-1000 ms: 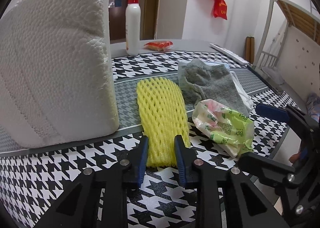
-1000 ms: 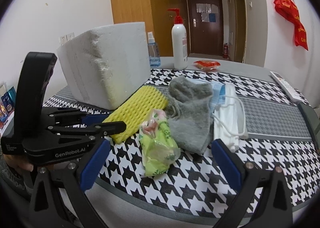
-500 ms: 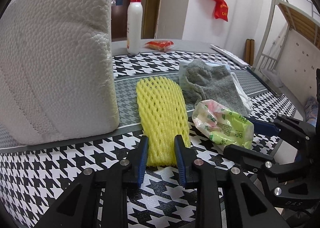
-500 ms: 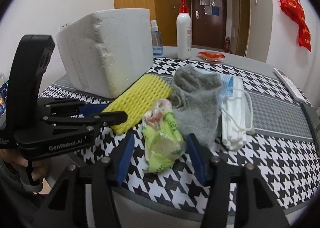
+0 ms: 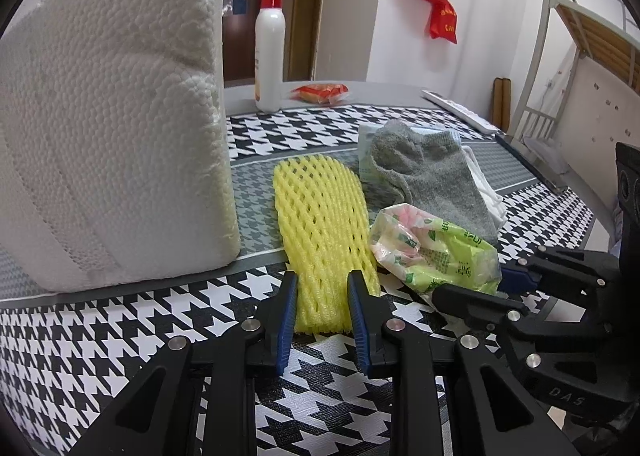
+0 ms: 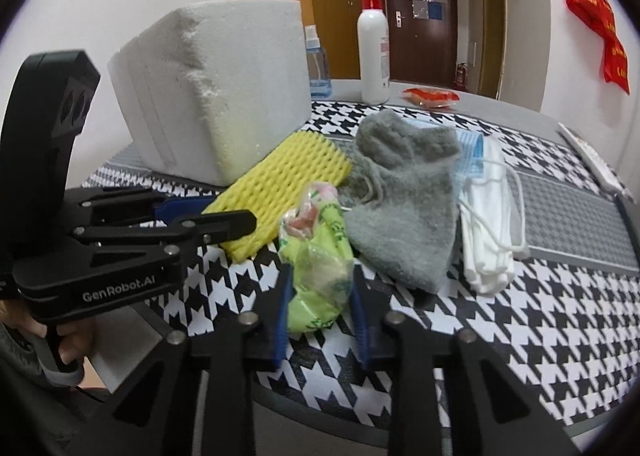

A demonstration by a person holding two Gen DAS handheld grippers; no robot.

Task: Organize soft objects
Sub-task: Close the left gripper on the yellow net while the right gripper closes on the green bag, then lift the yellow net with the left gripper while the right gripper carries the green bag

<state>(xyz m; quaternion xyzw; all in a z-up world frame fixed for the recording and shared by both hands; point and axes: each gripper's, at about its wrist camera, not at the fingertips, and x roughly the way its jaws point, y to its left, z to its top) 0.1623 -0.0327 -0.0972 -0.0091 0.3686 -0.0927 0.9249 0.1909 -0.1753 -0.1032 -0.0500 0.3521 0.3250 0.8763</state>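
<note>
Left wrist view: the left gripper squeezes the near end of the yellow foam net, which lies flat on the checkered table beside the big white foam block. The right gripper pinches the green tissue pack, just beside the gray sock.

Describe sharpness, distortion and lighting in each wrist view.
Left wrist view: sharp throughout, the yellow foam net crisp; fisheye bends the bunk bed frame and vignettes the corners; soft, even light. Right wrist view: slightly blurred, notably the green tissue pack between the right gripper fingers; same barrel distortion; no harsh glare.
</note>
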